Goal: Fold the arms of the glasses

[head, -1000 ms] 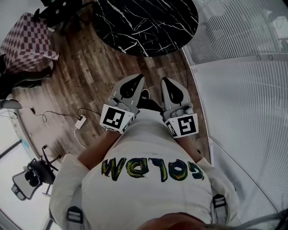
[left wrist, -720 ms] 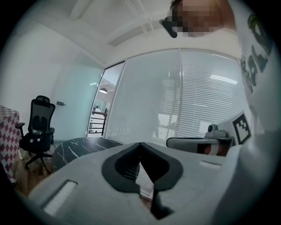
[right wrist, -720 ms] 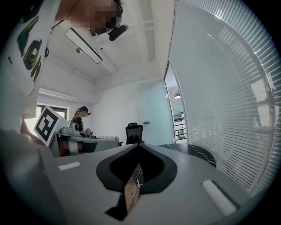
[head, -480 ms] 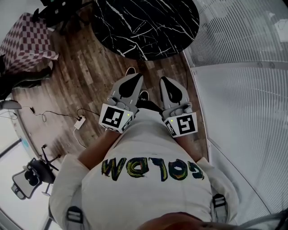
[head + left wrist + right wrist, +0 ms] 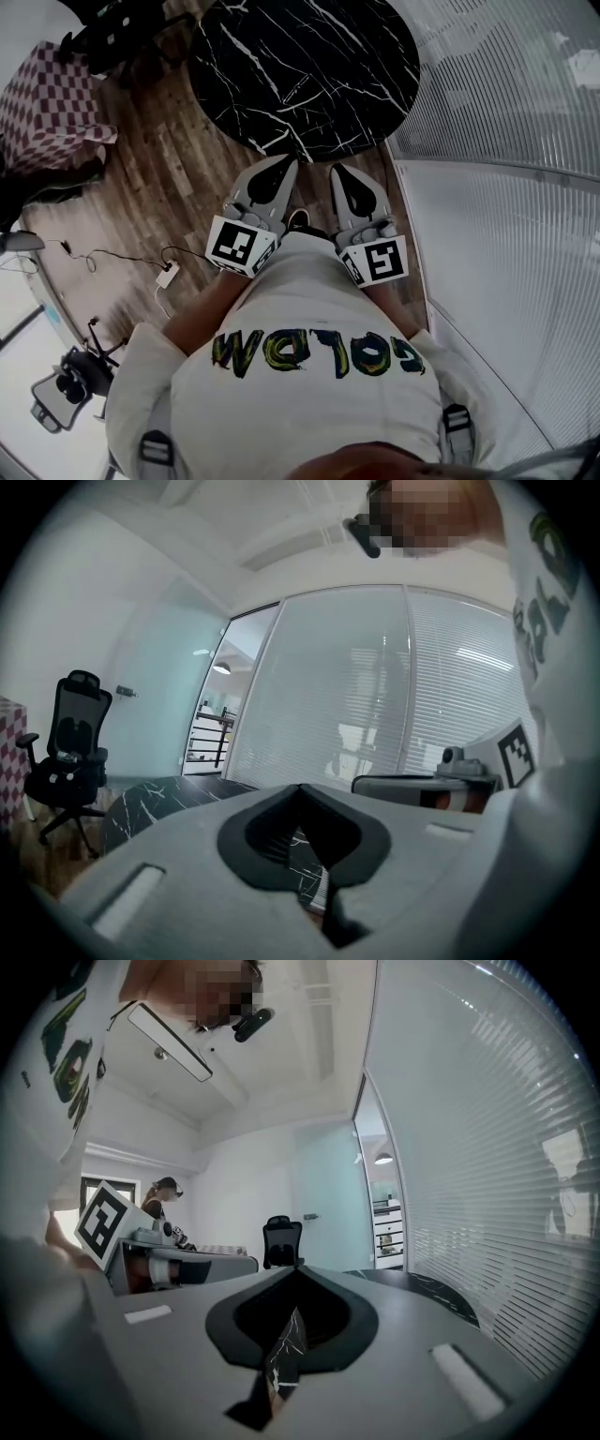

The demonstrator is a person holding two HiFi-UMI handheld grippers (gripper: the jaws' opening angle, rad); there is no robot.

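Your left tongs [image 5: 283, 167] and right tongs [image 5: 340, 174], pressed together and empty, hover by the round black marble worktop's [image 5: 309, 56] near edge. Folding hasn't begun; next, find the glasses.

Left gripper [image 5: 279, 171] and right gripper [image 5: 343, 180] side by side, near each other, pointing forward; both jaw pairs closed tip to tip, empty
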